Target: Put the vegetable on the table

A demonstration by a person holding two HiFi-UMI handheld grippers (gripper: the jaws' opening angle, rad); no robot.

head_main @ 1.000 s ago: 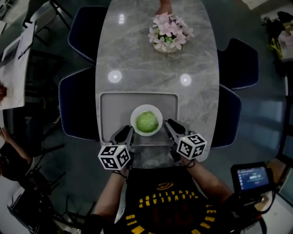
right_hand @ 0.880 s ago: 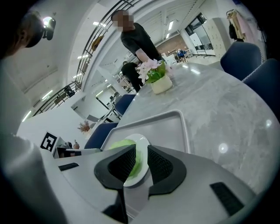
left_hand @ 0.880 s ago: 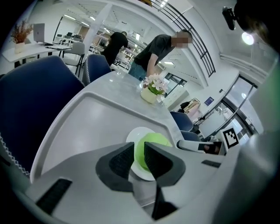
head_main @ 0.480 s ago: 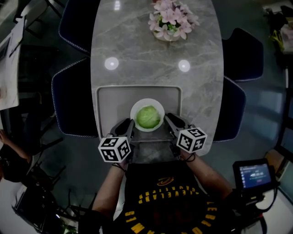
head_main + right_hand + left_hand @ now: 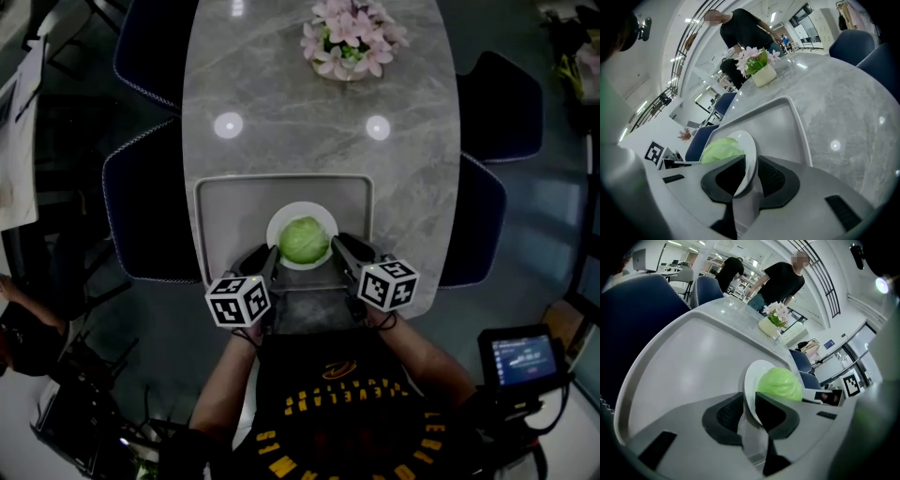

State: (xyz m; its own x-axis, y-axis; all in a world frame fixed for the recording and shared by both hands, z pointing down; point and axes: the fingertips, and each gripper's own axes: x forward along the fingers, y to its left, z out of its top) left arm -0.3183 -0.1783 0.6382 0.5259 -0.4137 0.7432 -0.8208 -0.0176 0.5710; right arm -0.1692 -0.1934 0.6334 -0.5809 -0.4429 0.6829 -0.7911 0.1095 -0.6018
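Left gripper point(image 5: 749, 414): jaws closed on the near-left rim of the white plate point(image 5: 751, 380), with the rim pinched between them. Right gripper point(image 5: 749, 176): jaws closed on the plate's near-right rim.

Green vegetable point(image 5: 303, 240): round and leafy, sits at the plate's centre, between the two grippers.

The plate is over the near half of the grey tray point(image 5: 234, 206); resting or raised, cannot tell. The tray lies at the near end of the marbled surface point(image 5: 309, 122).

Flower pot point(image 5: 349, 42) at the far end, well apart. Dark chairs point(image 5: 141, 216) flank both sides.

Round pale-green cabbage point(image 5: 303, 240), sitting in white plate point(image 5: 302, 208), near end of table point(image 5: 309, 122)
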